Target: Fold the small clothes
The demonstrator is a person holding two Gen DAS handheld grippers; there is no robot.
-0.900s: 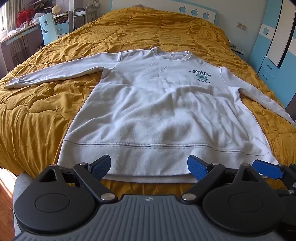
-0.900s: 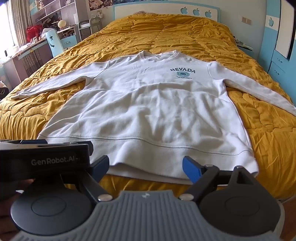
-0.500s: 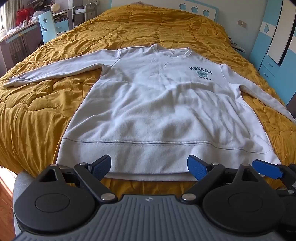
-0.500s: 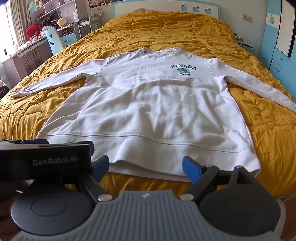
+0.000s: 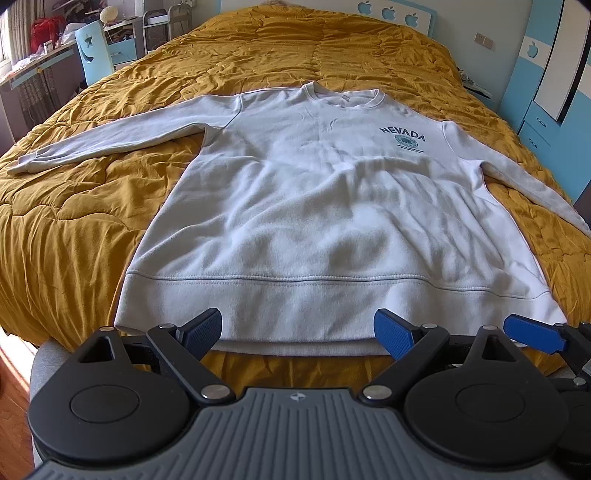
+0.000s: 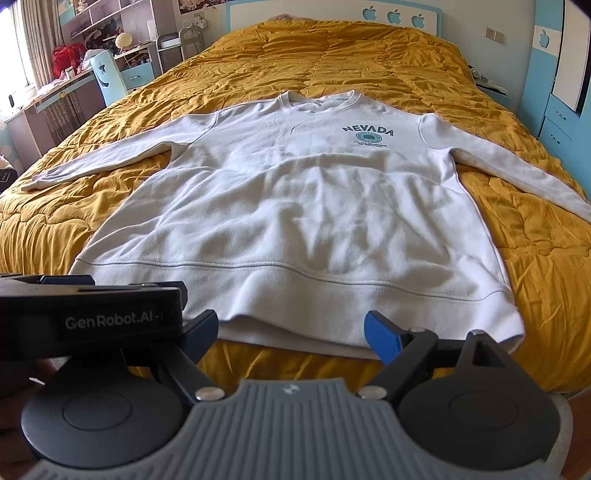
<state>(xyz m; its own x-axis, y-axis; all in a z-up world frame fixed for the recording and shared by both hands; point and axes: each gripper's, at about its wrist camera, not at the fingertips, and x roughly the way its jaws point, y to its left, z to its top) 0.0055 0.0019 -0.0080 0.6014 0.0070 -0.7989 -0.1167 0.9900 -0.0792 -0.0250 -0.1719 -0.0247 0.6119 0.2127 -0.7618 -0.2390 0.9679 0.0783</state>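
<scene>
A white sweatshirt (image 5: 325, 206) with a dark "NEVADA" print lies flat and face up on the mustard quilt, both sleeves spread out; it also shows in the right wrist view (image 6: 295, 206). Its hem lies along the near edge of the bed. My left gripper (image 5: 297, 332) is open and empty, just short of the middle of the hem. My right gripper (image 6: 291, 334) is open and empty, also just short of the hem. The right gripper's blue finger (image 5: 532, 334) shows at the right in the left wrist view. The left gripper's body (image 6: 88, 317) shows at the left in the right wrist view.
The mustard quilt (image 5: 74, 229) covers the whole bed up to a headboard (image 6: 369, 11) with apple shapes. A desk and light blue chair (image 5: 94, 51) stand to the left. Blue cabinets (image 5: 546, 103) stand to the right. Wooden floor (image 5: 14, 362) lies below the bed edge.
Both grippers have moved slightly forward and up, toward the hem. The sweatshirt has not moved. Both jaws stay open.
</scene>
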